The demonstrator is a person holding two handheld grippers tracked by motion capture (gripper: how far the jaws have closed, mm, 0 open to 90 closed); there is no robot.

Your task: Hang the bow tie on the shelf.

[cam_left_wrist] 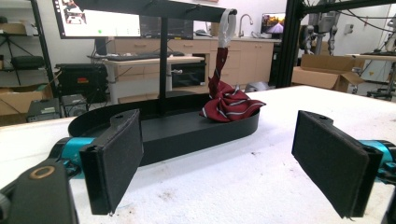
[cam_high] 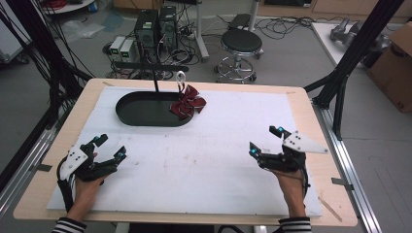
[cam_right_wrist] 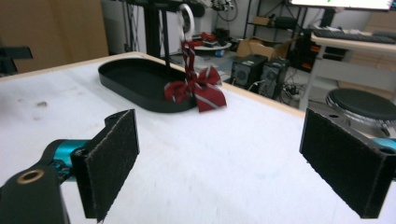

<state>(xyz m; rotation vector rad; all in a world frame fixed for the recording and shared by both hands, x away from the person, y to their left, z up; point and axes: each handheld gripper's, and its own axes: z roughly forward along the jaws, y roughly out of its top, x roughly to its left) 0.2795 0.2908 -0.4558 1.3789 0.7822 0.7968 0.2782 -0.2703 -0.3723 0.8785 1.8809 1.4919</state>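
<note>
A dark red striped tie (cam_high: 187,103) hangs from a white hook (cam_high: 181,77) on a black stand and bunches on the right end of the stand's black oval tray (cam_high: 138,109). The same tie (cam_left_wrist: 229,103) shows in the left gripper view, and the tie (cam_right_wrist: 196,88) shows ahead in the right gripper view. My left gripper (cam_high: 110,147) rests near the table's front left, open, nothing between its pads (cam_left_wrist: 116,158). My right gripper (cam_high: 266,139) sits at the front right, open and empty, pads (cam_right_wrist: 345,161) wide apart. Both are well short of the tray.
A white sheet (cam_high: 204,160) covers the wooden table (cam_high: 311,111). Black frame posts (cam_high: 354,53) stand at the right, cables at the left. Beyond the far edge are computer towers (cam_high: 155,29), a stool (cam_high: 240,48) and a cardboard box (cam_high: 396,68).
</note>
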